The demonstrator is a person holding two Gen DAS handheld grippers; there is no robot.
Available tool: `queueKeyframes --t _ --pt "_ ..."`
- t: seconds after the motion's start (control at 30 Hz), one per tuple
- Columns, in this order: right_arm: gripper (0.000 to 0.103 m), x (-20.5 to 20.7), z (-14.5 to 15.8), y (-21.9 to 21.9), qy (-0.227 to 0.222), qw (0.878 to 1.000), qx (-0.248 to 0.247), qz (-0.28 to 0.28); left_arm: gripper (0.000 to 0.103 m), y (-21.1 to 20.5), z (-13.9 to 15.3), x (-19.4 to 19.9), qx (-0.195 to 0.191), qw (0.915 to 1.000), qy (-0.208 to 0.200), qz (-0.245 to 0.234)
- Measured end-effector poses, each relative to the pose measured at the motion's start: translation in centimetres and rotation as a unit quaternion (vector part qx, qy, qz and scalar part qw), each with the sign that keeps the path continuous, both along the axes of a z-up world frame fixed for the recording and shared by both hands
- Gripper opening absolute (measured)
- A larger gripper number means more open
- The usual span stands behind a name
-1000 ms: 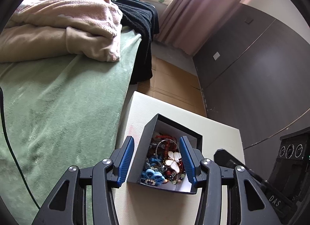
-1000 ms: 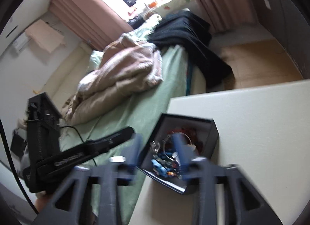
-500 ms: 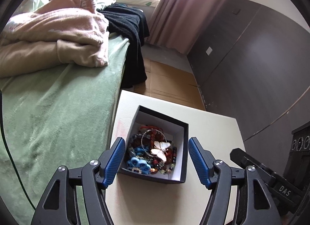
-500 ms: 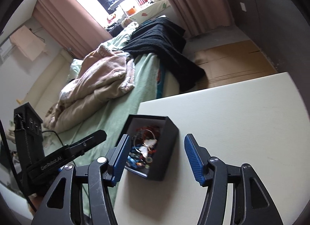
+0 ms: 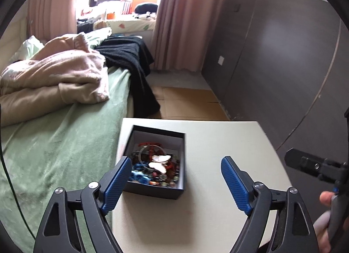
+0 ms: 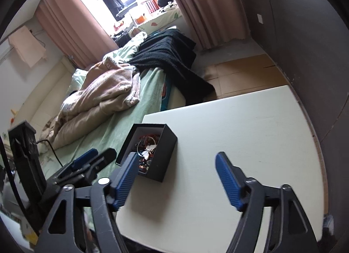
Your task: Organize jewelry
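Note:
A black open box [image 5: 174, 189] full of mixed jewelry, with a white butterfly piece [image 5: 159, 162] on top, stands at the left edge of a cream table [image 5: 218, 198]. The box also shows in the right wrist view [image 6: 162, 155]. My left gripper [image 5: 174, 179] is wide open and empty, just before the box, its left fingertip [image 5: 117, 176] overlapping the box's near left corner. My right gripper [image 6: 176, 174] is wide open and empty, above the table to the right of the box. The left gripper shows in the right wrist view [image 6: 87, 161].
A bed with a green sheet [image 5: 54, 144], a beige blanket [image 5: 54, 74] and a black garment [image 5: 130, 61] lies left of the table. A dark wall panel [image 5: 272, 67] stands on the right. Cardboard covers the floor [image 5: 187, 102] beyond the table.
Both grippers have opened wide and pulled back from the box. The box, gripped by the left a second ago, now stands free on the table.

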State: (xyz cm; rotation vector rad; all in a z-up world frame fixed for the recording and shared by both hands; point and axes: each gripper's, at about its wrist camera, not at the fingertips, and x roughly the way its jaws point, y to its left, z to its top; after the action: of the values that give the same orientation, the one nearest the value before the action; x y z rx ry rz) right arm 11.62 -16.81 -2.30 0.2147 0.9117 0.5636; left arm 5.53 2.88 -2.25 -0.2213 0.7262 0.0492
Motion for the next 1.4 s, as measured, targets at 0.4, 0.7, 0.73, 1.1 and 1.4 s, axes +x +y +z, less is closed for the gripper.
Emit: queueKeyframes --t 0.4,0.7,0.73,1.1,1.4 --pt "0.103 -2.2 1.1 -4.9 0.007 1.000 0.003 -0.026 0.102 -1.9 1.0 -1.4 -0.017 0.9987 -0.047 0.011" --pt "0.103 -3.4 0.6 -5.0 0.001 1.000 -0.027 -0.015 0.102 -3.4 1.7 -2.5 -0.003 0.9968 -0.077 0.023" --pt "0.103 -3.5 0.5 -5.1 0.000 0.999 -0.032 -0.016 0.102 -3.5 1.8 -2.6 -0.002 0.9966 -0.079 0.025" --pt "0.103 -4.0 0.8 -5.8 -0.010 0.998 -0.054 -0.020 0.102 -4.1 2.4 -3.3 0.002 0.9960 -0.087 0.022" --pt "0.103 -4.2 0.6 -5.0 -0.011 0.997 -0.075 -0.020 0.102 -3.5 2.5 -3.4 0.003 0.9959 -0.088 0.023"
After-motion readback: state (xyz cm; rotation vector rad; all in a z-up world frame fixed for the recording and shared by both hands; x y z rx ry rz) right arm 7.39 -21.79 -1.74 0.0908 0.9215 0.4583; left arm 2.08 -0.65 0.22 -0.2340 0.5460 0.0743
